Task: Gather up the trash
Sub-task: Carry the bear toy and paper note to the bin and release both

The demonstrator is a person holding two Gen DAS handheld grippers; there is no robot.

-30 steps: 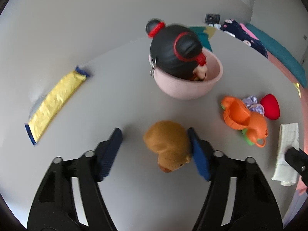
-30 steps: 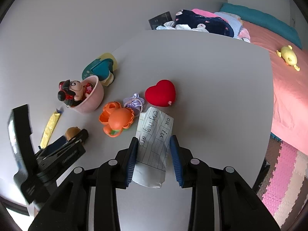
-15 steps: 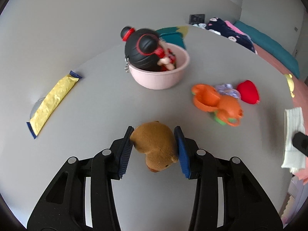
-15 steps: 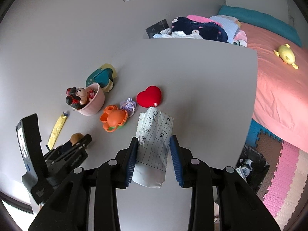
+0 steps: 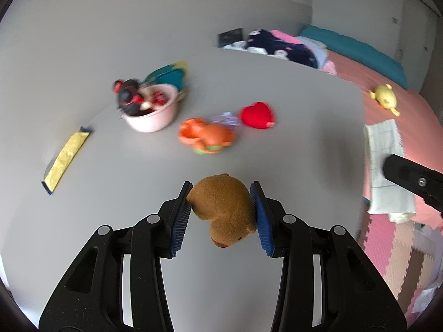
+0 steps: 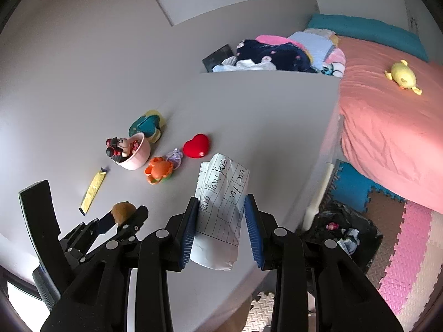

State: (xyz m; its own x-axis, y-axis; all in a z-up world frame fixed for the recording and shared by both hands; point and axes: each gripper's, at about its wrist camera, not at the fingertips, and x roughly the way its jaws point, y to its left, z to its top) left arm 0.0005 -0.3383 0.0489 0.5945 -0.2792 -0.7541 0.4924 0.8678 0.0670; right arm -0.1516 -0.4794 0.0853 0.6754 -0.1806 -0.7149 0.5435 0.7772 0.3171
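Note:
My left gripper [image 5: 221, 215] is shut on a brown plush toy [image 5: 224, 210] and holds it above the grey table [image 5: 290, 152]. My right gripper [image 6: 220, 227] is shut on a folded white paper with handwriting [image 6: 221, 207], held above the table's right edge; the paper also shows in the left wrist view [image 5: 384, 163]. A yellow wrapper [image 5: 67, 155] lies flat at the table's left. The left gripper with the plush shows in the right wrist view [image 6: 121, 213].
A pink bowl with a doll [image 5: 151, 110], an orange toy [image 5: 207, 137], a red heart [image 5: 257, 114] and a teal item [image 5: 169, 76] sit on the table. A black trash bag [image 6: 340, 229] stands on the floor beside the table. A pink bed [image 6: 387, 121] is at the right.
My left gripper closed on the brown plush and lifted it away from the table. My right gripper rose and drew back with the paper toward the table's right edge.

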